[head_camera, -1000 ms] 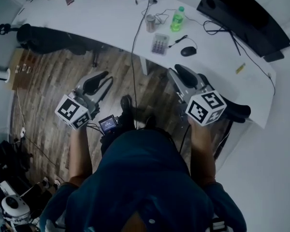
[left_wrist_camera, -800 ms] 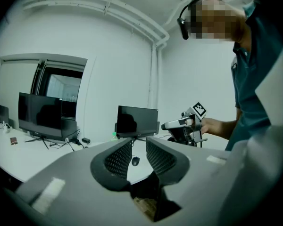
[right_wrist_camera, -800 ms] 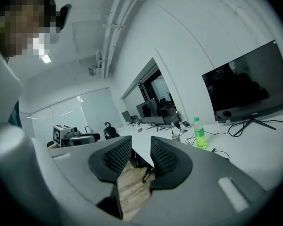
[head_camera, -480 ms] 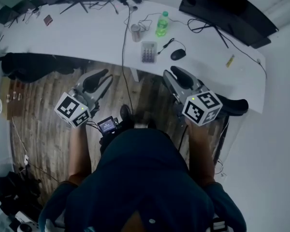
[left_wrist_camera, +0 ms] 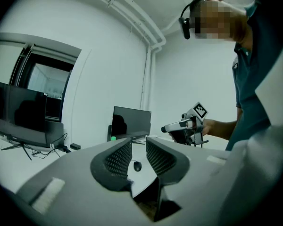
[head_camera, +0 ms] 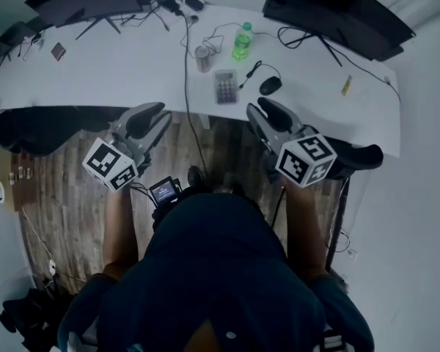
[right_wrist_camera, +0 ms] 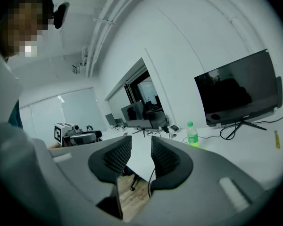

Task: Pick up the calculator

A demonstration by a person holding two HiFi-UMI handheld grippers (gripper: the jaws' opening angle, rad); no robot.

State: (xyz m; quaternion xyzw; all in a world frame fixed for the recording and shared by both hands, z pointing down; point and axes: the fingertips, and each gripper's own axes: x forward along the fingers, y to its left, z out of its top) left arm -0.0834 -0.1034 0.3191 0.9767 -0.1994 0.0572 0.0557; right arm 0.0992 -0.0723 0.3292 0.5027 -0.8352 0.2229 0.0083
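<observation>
Seen from the person's head camera, looking steeply down, a small grey calculator [head_camera: 225,86] is lying flat near the front edge of a long white desk [head_camera: 117,72], untouched by either tool. A metal drinks can [head_camera: 202,58] is standing just behind the calculator to its left, and a green plastic bottle [head_camera: 241,41] is standing upright just behind it to its right. A dark computer mouse [head_camera: 270,85] is sitting just right of the calculator, with its cable running past the calculator's far right corner. A large dark monitor [head_camera: 337,13] is standing well behind and to the right of the calculator, and a small yellow object [head_camera: 346,85], too small to identify, is lying well to its right. The person is holding both grippers short of the calculator, over the wooden floor [head_camera: 220,141] on the near side of the desk edge. The left gripper [head_camera: 158,113] is hanging in front of the calculator and to its left, and the right gripper [head_camera: 258,109] is hanging in front of it and slightly to its right; neither is reaching it. Each gripper's own camera is showing its ribbed jaws drawn in to a narrow slit, with nothing held between them.
</observation>
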